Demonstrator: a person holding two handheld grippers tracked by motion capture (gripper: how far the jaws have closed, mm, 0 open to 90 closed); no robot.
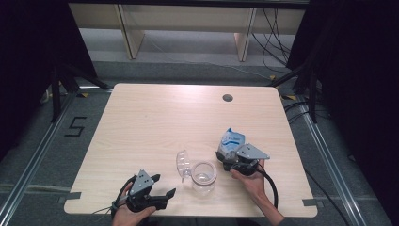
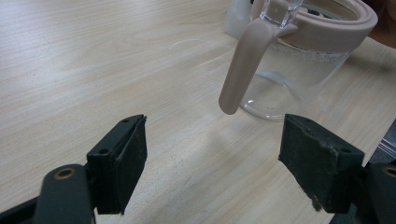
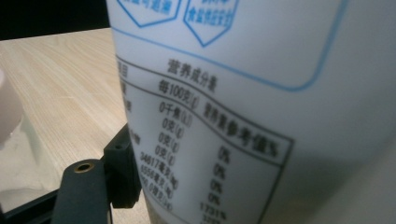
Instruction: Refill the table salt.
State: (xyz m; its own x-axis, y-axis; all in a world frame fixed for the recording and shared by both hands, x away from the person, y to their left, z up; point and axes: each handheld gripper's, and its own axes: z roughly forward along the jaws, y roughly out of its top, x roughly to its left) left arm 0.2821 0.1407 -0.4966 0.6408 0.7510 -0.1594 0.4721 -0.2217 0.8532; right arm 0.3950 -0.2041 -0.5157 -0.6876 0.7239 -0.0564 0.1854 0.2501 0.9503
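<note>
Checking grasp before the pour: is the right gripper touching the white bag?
Touching. In the right gripper view, the gripper's left pad sits flush against the white bag, which stands between the jaws; no gap shows there. The other pad is hidden behind the bag.

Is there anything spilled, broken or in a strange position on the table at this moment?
Nothing stands out. The clear jar stands upright with its hinged lid swung open, and no spill shows on the table. The white and blue bag sits upright between the jaws of the right gripper.
</note>
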